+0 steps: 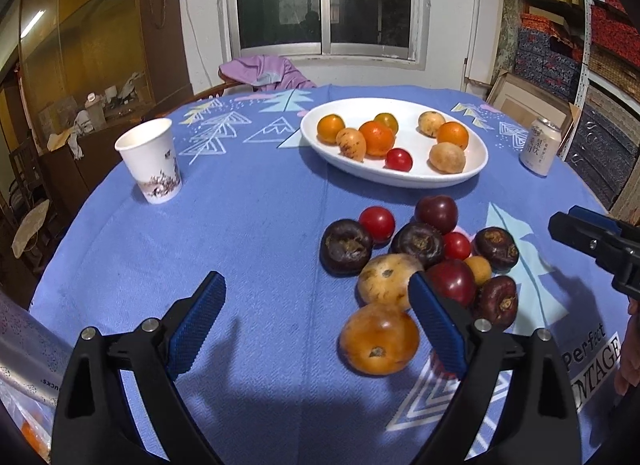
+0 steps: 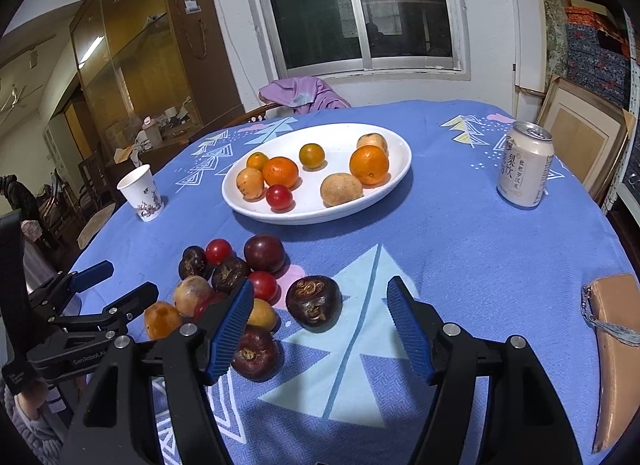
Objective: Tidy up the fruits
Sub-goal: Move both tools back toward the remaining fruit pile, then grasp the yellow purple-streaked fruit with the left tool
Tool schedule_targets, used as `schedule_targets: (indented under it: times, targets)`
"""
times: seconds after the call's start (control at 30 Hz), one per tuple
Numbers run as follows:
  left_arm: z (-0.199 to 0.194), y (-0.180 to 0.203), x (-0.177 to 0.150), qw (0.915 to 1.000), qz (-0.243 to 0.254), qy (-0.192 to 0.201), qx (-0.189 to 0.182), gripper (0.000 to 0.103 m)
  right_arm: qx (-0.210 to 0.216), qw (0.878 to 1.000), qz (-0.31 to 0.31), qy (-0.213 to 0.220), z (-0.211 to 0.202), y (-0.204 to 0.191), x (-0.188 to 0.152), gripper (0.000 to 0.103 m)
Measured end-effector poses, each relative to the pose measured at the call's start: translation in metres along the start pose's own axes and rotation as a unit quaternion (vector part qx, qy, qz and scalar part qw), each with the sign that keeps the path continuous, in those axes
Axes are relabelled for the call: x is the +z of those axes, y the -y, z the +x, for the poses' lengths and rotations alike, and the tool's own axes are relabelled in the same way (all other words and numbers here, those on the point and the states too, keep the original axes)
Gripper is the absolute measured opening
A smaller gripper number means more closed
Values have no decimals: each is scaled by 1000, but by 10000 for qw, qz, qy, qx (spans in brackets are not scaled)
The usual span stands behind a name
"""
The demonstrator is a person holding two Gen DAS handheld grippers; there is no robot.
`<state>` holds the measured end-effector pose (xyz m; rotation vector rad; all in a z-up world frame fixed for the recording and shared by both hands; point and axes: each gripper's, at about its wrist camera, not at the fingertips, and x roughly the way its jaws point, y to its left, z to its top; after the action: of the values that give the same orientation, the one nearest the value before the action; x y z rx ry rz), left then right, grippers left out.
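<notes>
Sorting is partly done: eight fruits sit on the white plate (image 2: 394,181) at 12 o'clock; your left gripper (image 1: 316,319) and right gripper (image 2: 320,329) are released, and the fruit pile (image 1: 420,257) remains on the tabletop (image 1: 240,225)

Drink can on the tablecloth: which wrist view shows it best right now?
The right wrist view: the drink can stands whole, large, its label lettering and top visible. In the left wrist view the can is small near the right edge, though unblocked.

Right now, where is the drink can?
The drink can stands upright on the blue tablecloth at the far right in both views, to the right of the white plate of fruit and apart from it.
</notes>
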<state>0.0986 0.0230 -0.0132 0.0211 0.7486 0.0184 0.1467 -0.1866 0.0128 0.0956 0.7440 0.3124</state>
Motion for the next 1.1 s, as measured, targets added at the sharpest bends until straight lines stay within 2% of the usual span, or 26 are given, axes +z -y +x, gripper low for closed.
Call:
schedule_targets:
  times: [0.17, 0.37, 0.6, 0.7, 0.87, 1.1]
  targets:
    - [1, -4, -11, 9997, -31, -165, -194, 91, 62, 9999, 86, -61, 0, 2, 0, 76]
    - [-7, 14, -24, 9986, 409, -90, -334, 91, 126, 9999, 93, -50, -2, 1, 0, 76]
    - [-7, 23, -28, 9966, 592, -173, -549, 91, 136, 9999, 46, -91, -1, -1, 0, 76]
    - [-7, 22, -28, 9968, 589, -202, -509, 91, 137, 9998, 99, -93, -1, 1, 0, 76]
    - [-7, 10, -24, 9982, 315, -161, -483, 91, 151, 9998, 89, -95, -1, 1, 0, 76]
    - [-3, 26, -28, 9958, 645, -237, -602, 90, 145, 9998, 55, -108, -1, 1, 0, 76]
